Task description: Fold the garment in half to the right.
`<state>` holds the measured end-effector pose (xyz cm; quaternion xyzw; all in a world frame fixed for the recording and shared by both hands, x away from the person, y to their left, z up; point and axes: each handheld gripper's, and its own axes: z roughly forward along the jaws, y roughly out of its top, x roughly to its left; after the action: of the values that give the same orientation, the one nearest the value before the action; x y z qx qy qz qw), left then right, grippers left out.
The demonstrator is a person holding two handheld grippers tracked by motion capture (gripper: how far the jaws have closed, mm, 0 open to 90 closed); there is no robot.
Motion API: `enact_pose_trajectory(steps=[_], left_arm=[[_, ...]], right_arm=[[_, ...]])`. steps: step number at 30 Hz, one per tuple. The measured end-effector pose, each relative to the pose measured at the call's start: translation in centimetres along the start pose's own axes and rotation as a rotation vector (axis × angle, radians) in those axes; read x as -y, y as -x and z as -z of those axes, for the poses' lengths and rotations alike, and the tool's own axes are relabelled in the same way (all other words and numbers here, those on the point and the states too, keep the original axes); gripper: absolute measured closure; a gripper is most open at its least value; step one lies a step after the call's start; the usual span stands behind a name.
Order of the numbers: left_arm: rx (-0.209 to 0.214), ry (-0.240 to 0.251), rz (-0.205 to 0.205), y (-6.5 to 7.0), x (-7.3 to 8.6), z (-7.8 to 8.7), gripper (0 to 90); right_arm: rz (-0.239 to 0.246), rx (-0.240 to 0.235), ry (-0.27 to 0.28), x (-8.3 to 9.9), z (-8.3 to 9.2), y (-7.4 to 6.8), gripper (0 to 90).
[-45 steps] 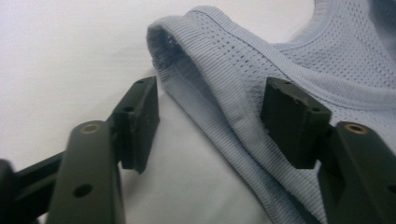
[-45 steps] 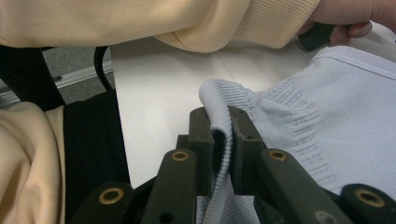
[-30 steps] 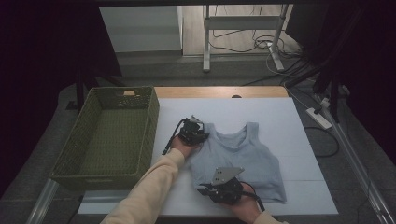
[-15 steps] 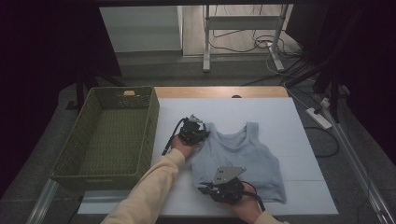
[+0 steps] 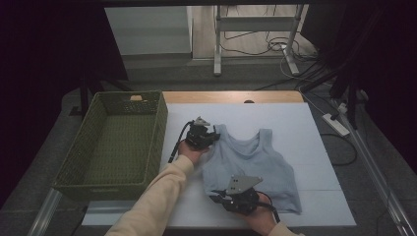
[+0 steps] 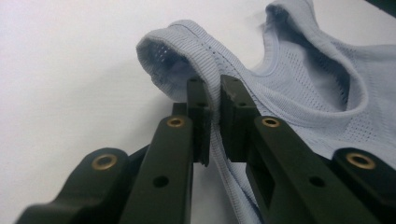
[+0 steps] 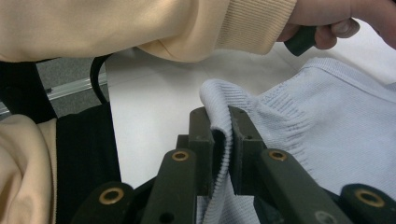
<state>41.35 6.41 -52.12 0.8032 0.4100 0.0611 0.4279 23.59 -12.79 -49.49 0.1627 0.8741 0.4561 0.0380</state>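
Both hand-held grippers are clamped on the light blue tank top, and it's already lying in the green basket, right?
Not quite. The tank top lies on the white table cover, beside the green basket, as the high view shows. Both the left hand-held gripper and right hand-held gripper are clamped on it.

Free room and obstacles, high view. The green basket (image 5: pixel 115 142) walls off the left edge of the white mat (image 5: pixel 314 132). The vest (image 5: pixel 253 164) covers the mat's middle and near part. Bare mat lies open far of the vest and along its right side. The left forearm (image 5: pixel 152 199) crosses the near gap between basket and vest.
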Motion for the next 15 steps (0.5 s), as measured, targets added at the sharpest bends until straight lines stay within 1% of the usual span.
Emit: enact_pose_trajectory(steps=[15], left_arm=[[0.014, 0.044, 0.017, 0.0, -1.0, 1.5, 82.3]], right_arm=[[0.009, 0.018, 0.041, -0.2, 0.6, -0.1, 80.6]])
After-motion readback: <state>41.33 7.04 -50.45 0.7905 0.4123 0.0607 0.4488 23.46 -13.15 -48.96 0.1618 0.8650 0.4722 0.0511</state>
